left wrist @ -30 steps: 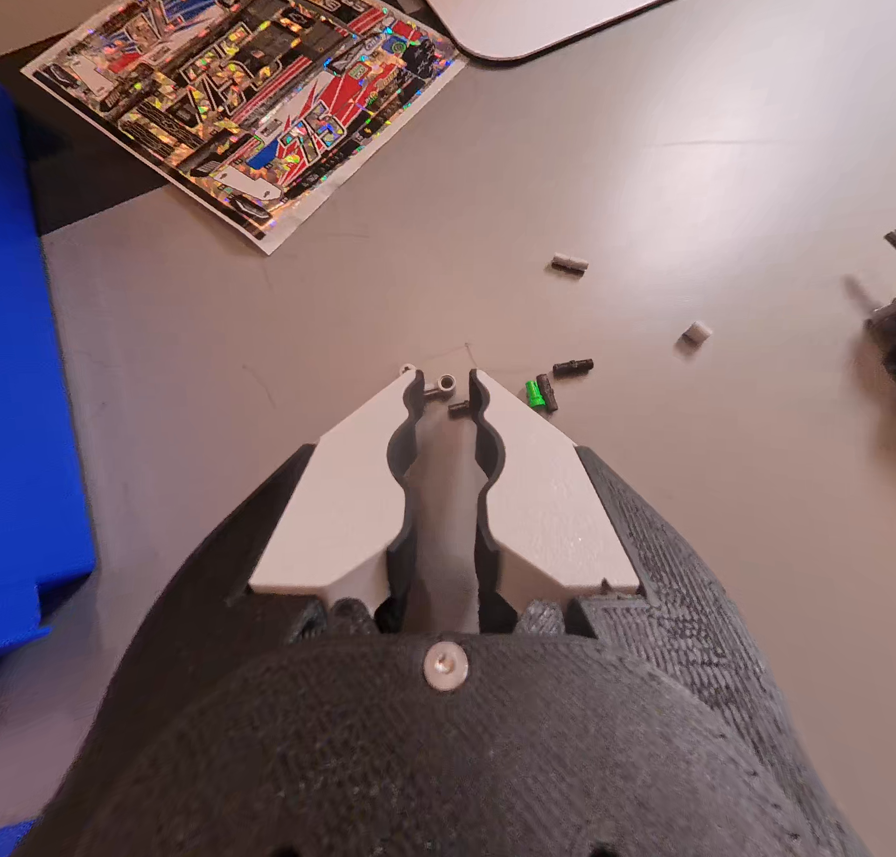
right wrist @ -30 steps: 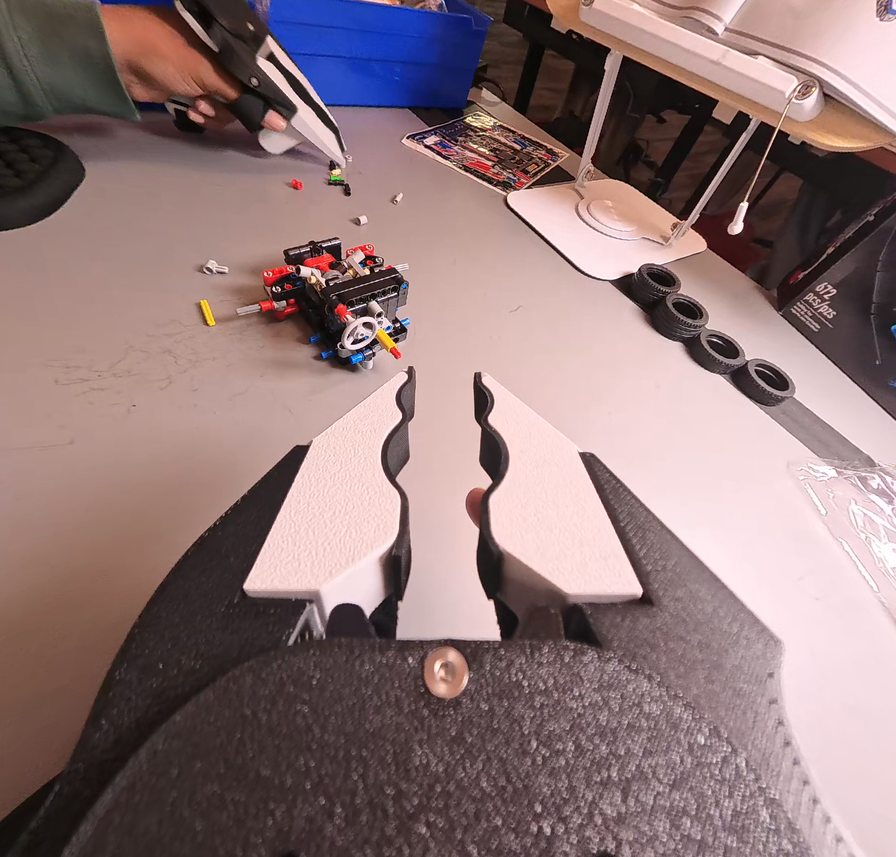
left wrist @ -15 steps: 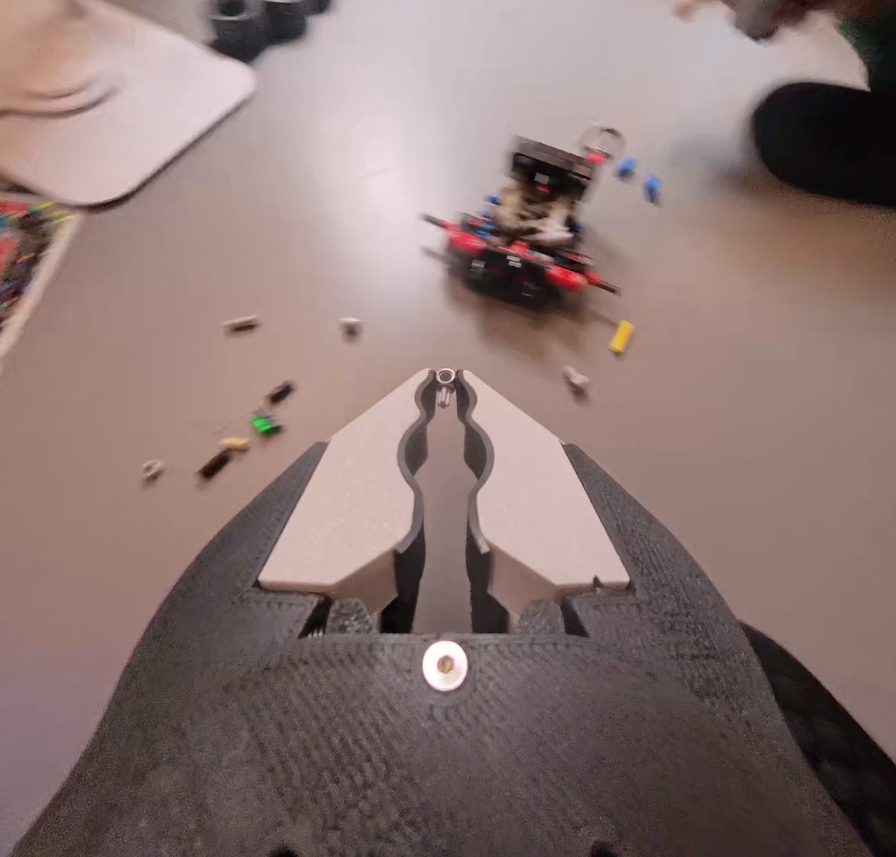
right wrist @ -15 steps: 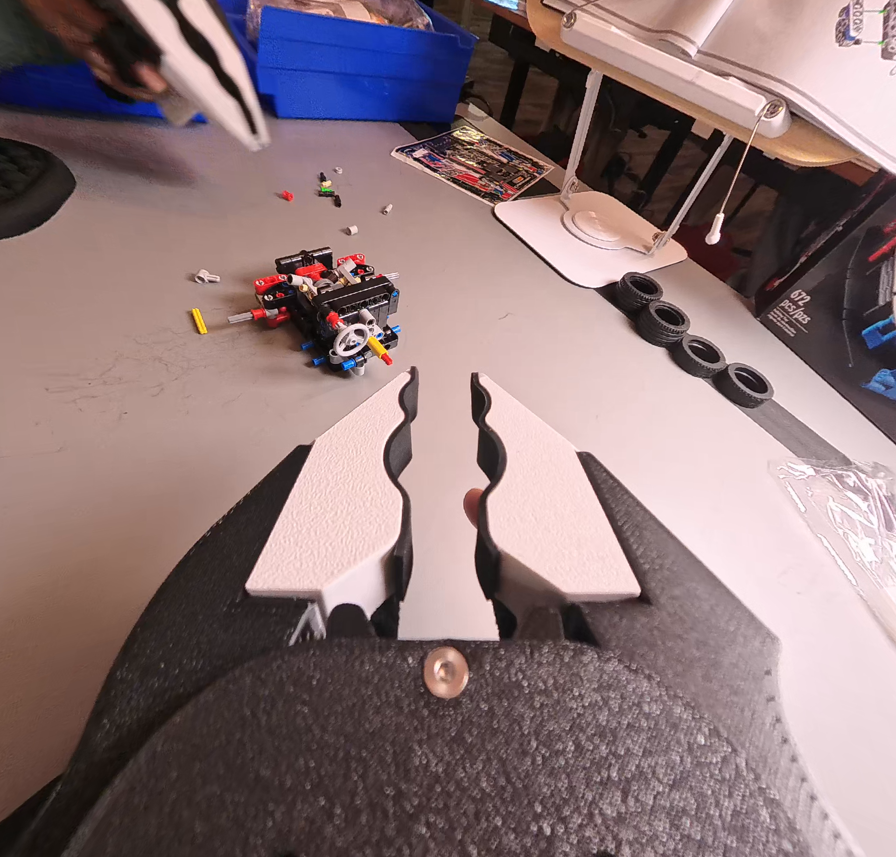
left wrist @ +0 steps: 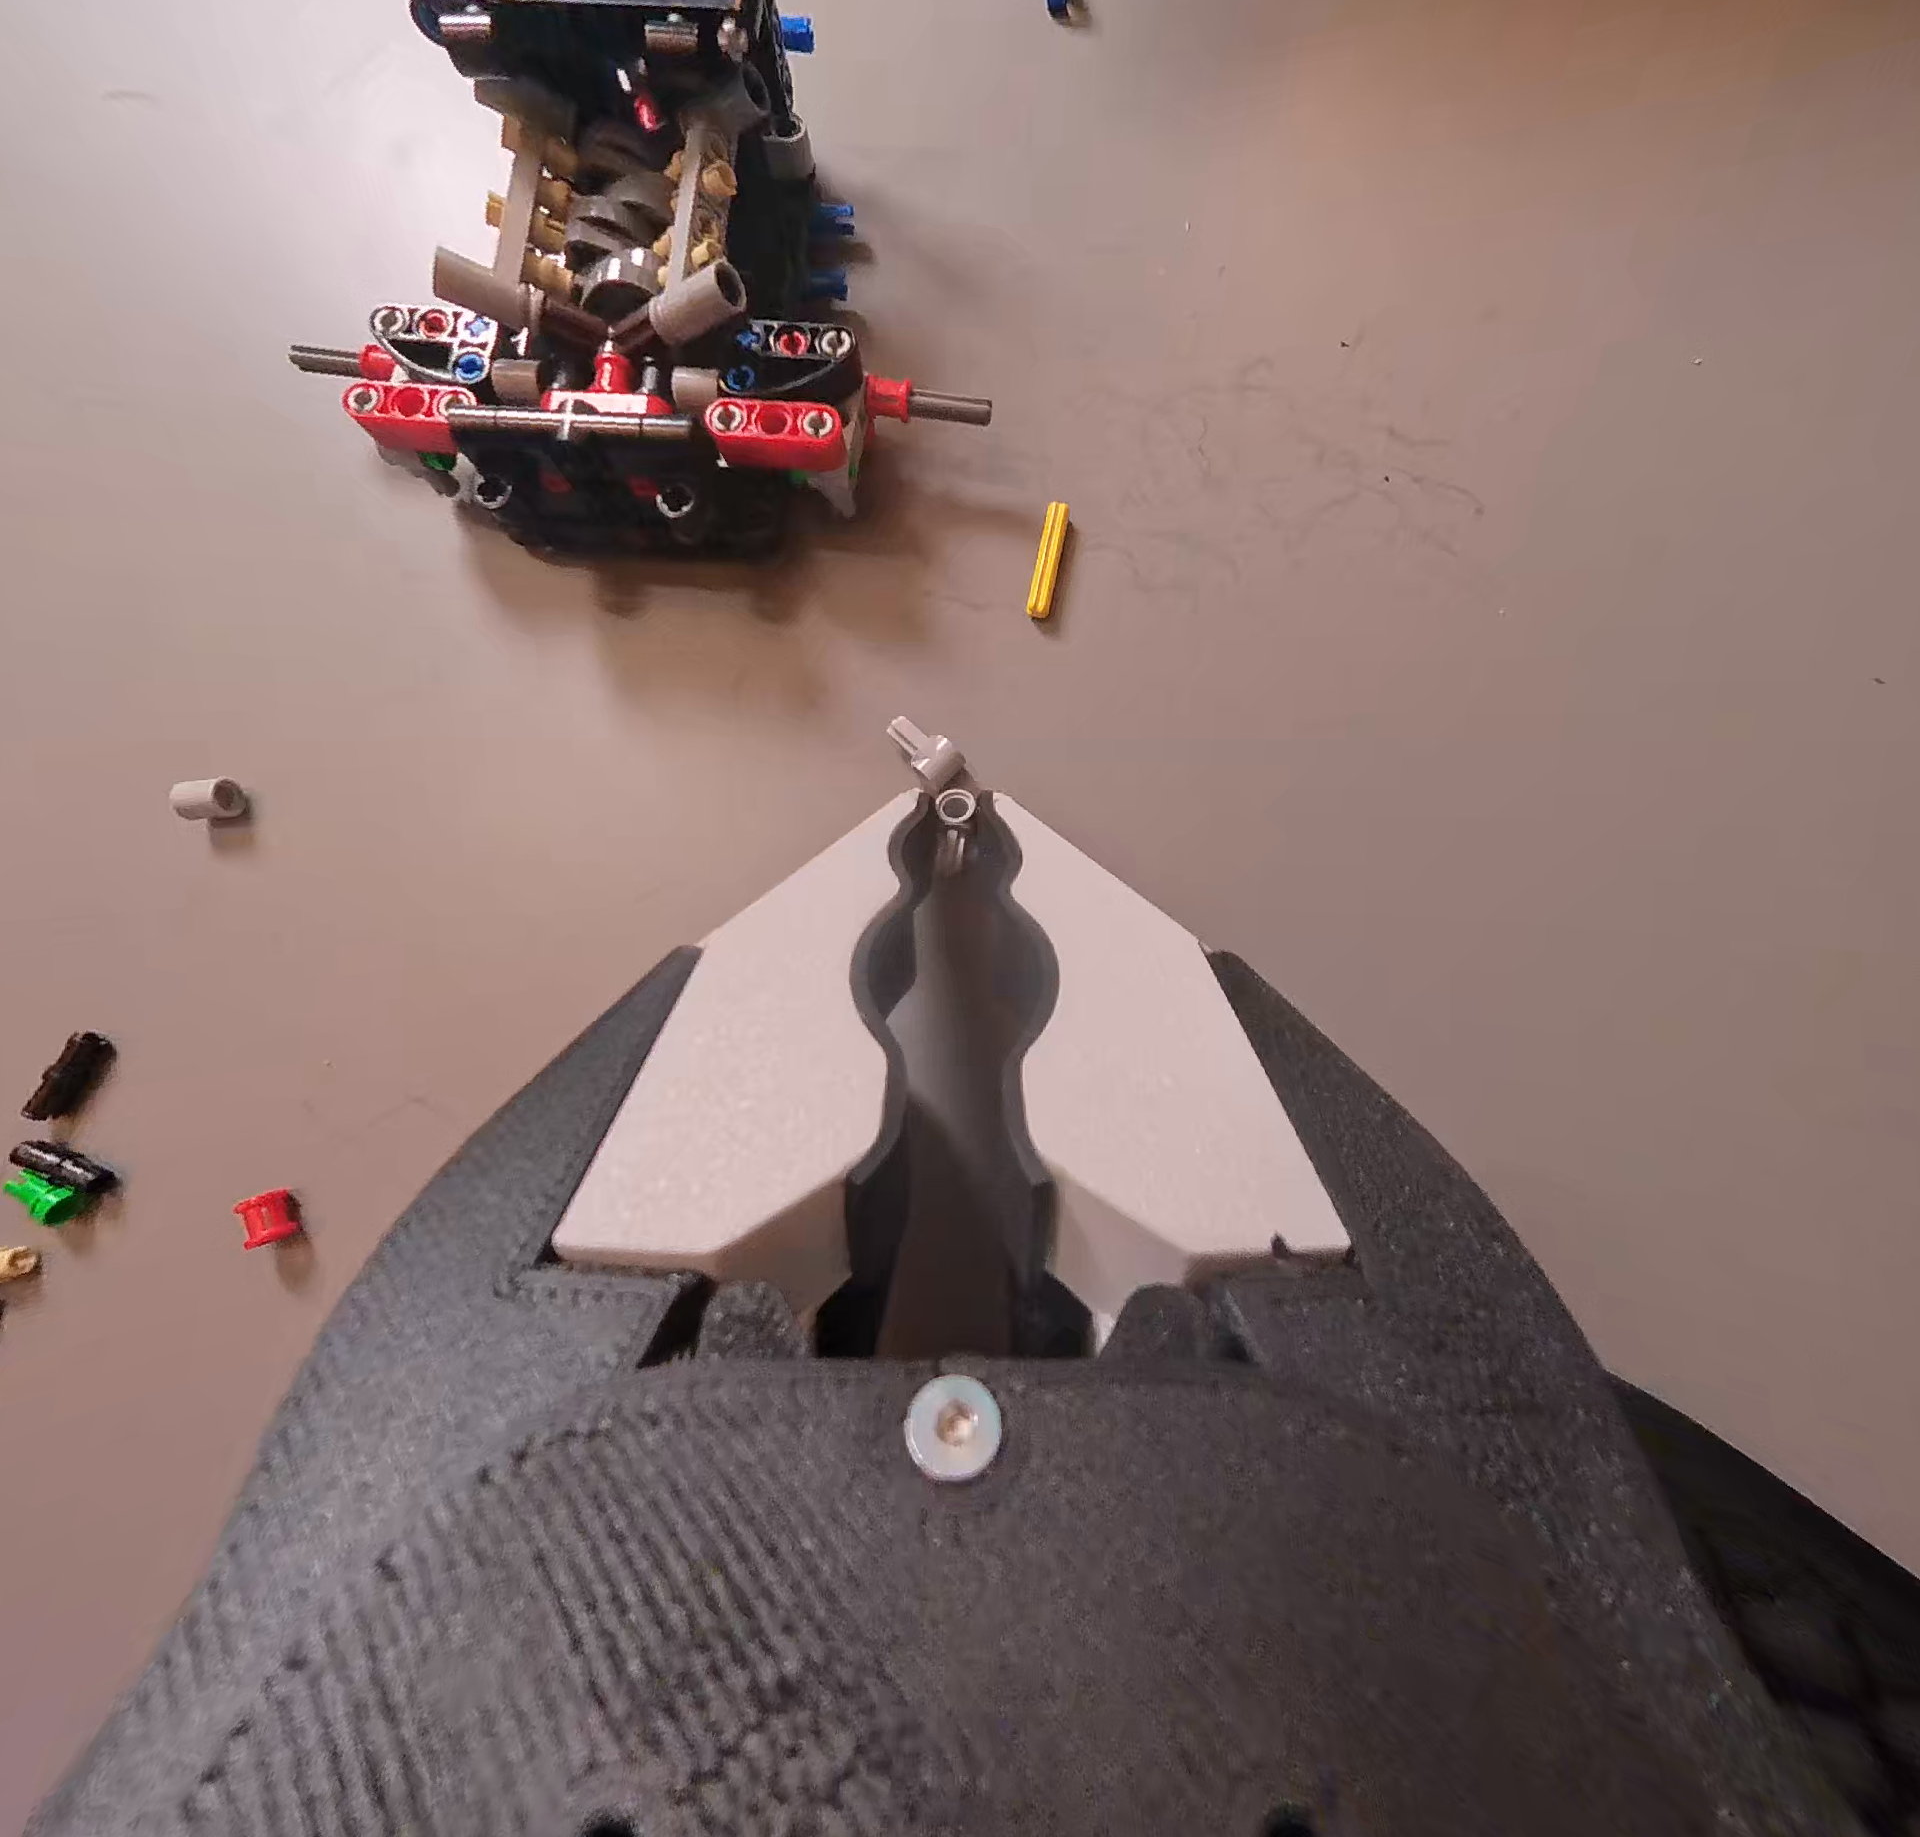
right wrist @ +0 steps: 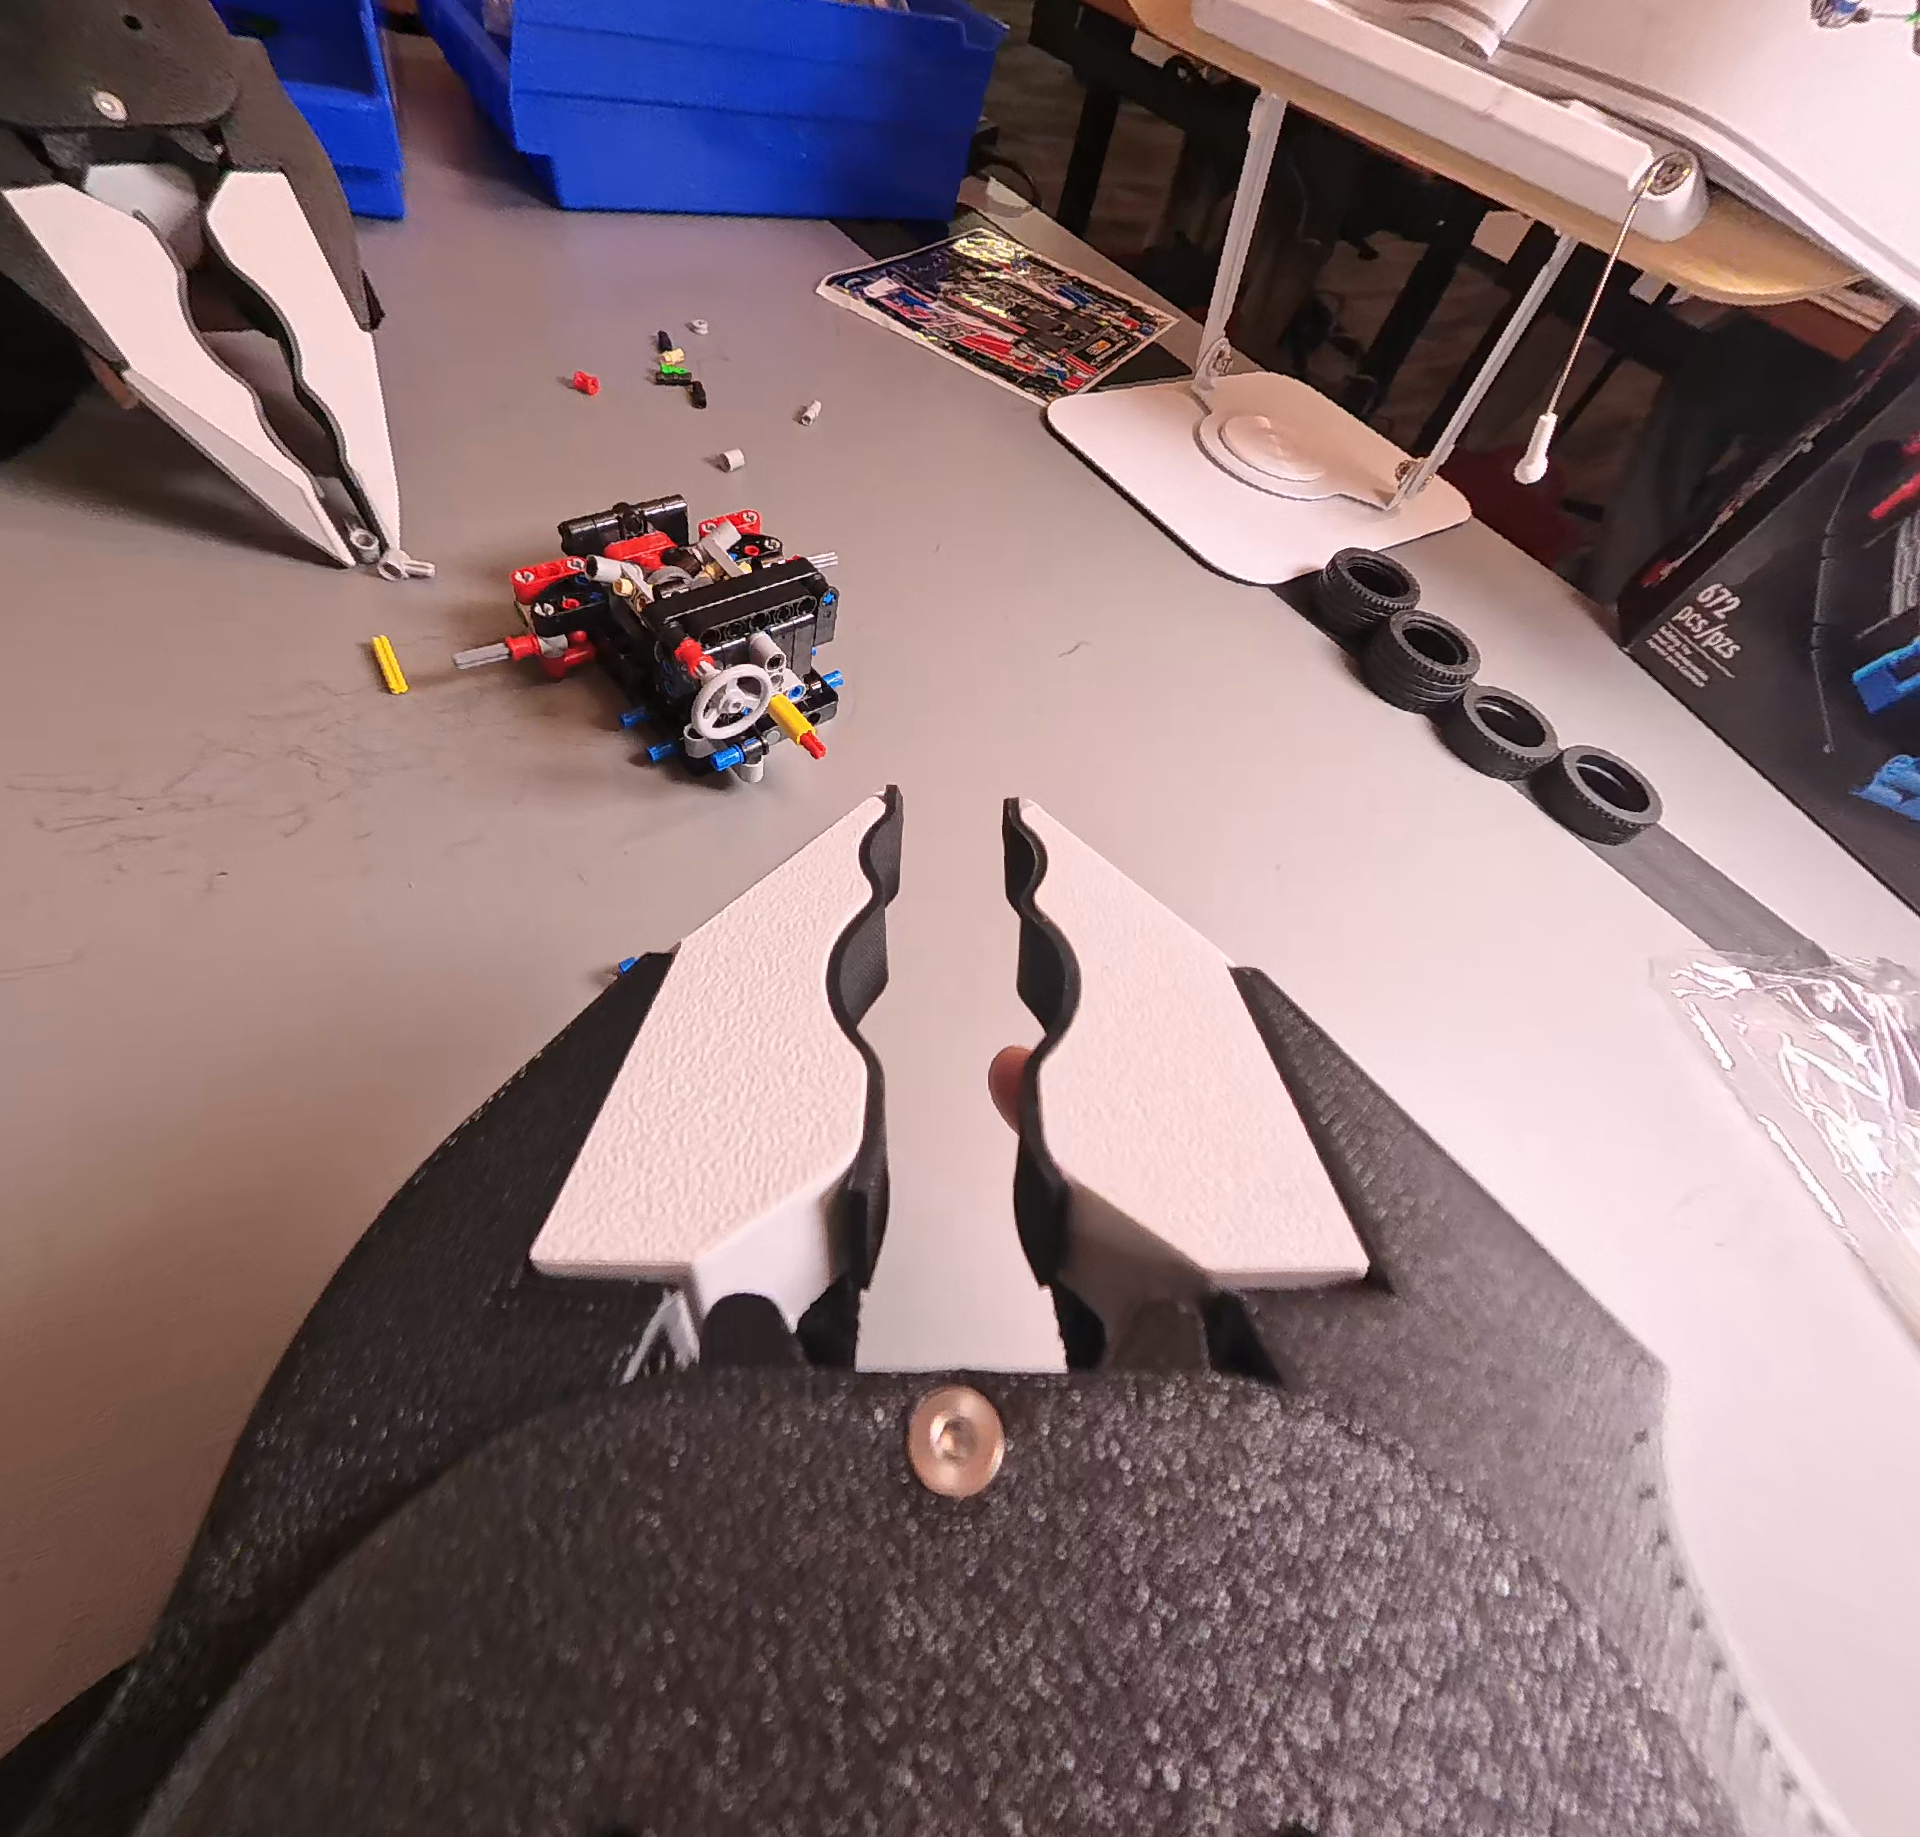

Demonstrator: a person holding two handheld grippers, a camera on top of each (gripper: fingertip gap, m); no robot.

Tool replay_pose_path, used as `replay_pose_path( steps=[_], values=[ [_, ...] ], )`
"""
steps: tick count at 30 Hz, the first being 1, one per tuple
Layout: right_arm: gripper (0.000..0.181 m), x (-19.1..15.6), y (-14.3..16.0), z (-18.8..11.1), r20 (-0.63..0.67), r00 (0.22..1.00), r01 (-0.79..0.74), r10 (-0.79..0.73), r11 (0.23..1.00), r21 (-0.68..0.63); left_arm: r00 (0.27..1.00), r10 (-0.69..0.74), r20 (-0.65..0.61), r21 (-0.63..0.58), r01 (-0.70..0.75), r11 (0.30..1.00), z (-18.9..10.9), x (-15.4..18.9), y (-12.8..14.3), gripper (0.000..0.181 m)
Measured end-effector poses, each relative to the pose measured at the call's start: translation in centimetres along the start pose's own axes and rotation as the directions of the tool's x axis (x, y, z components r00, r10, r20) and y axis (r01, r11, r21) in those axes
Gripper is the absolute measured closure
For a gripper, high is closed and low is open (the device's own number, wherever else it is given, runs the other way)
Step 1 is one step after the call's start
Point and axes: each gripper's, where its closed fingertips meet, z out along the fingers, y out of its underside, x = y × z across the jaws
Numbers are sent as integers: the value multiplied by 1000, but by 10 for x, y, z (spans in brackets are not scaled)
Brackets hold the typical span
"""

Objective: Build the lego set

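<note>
My left gripper (left wrist: 956, 800) is shut on a small grey connector piece (left wrist: 954, 817), pinched at the very tips. The tips are low over the table, right next to a second loose grey connector (left wrist: 924, 749). The part-built black and red lego chassis (left wrist: 613, 333) lies ahead and to the left, with a yellow axle (left wrist: 1047, 559) beside it. In the right wrist view, my right gripper (right wrist: 951, 816) is open and empty, just short of the chassis (right wrist: 686, 634). The left gripper (right wrist: 369, 546) shows at the upper left there.
Loose pins and bushes lie left of my left gripper: a grey bush (left wrist: 208, 800), a red bush (left wrist: 270, 1218), black pins (left wrist: 68, 1075). Several tyres (right wrist: 1496, 717), a white stand base (right wrist: 1257, 468), a sticker sheet (right wrist: 997, 317), blue bins (right wrist: 727, 94), a box (right wrist: 1787, 582) and a plastic bag (right wrist: 1818, 1081) ring the table. One gripper's finger ends stand about 25 cm off the other's. The right gripper is farther from the yellow axle (left wrist: 1047, 559), some 20 cm, than the left, some 5 cm. My right wrist view (right wrist: 384, 660) looks at it from another angle.
My left gripper closed on the grey connector in the small-parts pile by the sticker sheet, then carried it over beside the chassis. My right gripper stayed open and barely moved.
</note>
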Motion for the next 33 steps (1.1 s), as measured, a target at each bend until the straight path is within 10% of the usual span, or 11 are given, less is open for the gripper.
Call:
replay_pose_path(
  steps=[13, 22, 33],
  values=[
    [164, -1, 4, 3, 5, 1000, -2, 2, 1000, -13, 984, -145, 102, 241, 117, 963, -34, -38, -21, 157],
    [164, -5, 5, 5, 19, 1000, 0, 0, 1000, -15, 642, -555, 529, 341, 439, 832, -96, -170, 60, 167],
    [165, -6, 4, 5, 30, 1000, 5, -5, 1000, -4, 763, -391, 514, 131, 381, 915, -65, -184, 72, 161]
  ],
)
